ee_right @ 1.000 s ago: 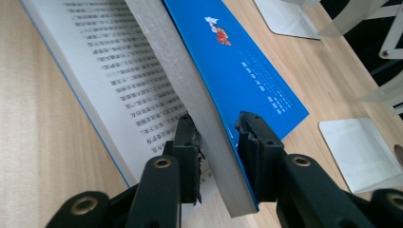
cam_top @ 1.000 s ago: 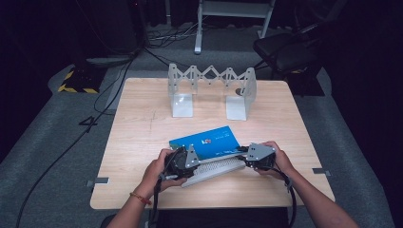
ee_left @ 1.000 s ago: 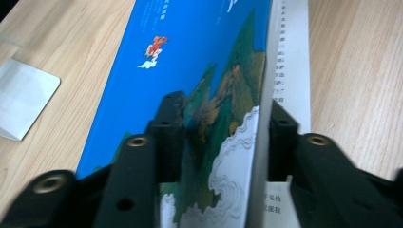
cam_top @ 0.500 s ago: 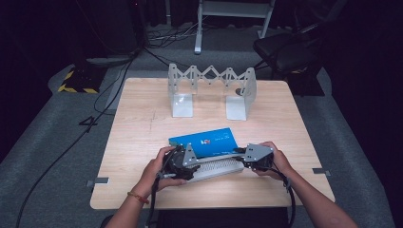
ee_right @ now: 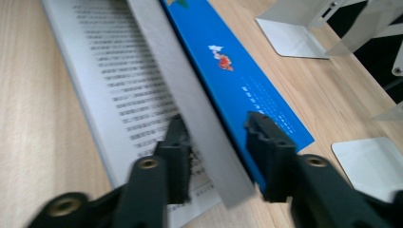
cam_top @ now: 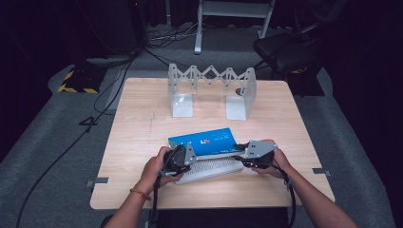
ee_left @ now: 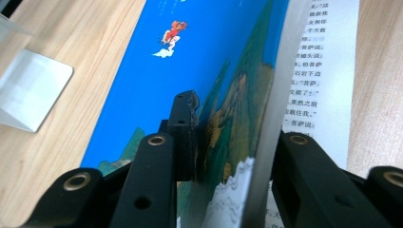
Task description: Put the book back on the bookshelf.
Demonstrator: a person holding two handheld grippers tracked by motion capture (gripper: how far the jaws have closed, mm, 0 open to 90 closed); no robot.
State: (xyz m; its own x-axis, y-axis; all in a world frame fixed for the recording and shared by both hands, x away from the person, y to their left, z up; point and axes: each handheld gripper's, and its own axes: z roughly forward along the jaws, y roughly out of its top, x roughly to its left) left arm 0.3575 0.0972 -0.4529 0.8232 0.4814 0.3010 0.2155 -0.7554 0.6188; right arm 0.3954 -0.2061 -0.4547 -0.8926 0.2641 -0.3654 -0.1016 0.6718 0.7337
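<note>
A book with a blue cover (cam_top: 204,140) lies open near the table's front, its white printed pages (cam_top: 209,168) facing up. My left gripper (cam_top: 190,159) is at the book's left end. In the left gripper view, the left gripper (ee_left: 237,128) has just closed, one pad on the blue cover (ee_left: 190,57) and the other behind the raised page block. My right gripper (cam_top: 240,151) is at the right end. Its jaws have just opened, and the right gripper (ee_right: 218,128) straddles the raised block's grey edge (ee_right: 190,95) without clamping it.
A folding metal book rack (cam_top: 211,80) with two flat feet stands at the table's far middle. A dark chair (cam_top: 285,47) and floor cables lie beyond the table. Bare wood (cam_top: 138,142) surrounds the book, and the front edge runs just below the hands.
</note>
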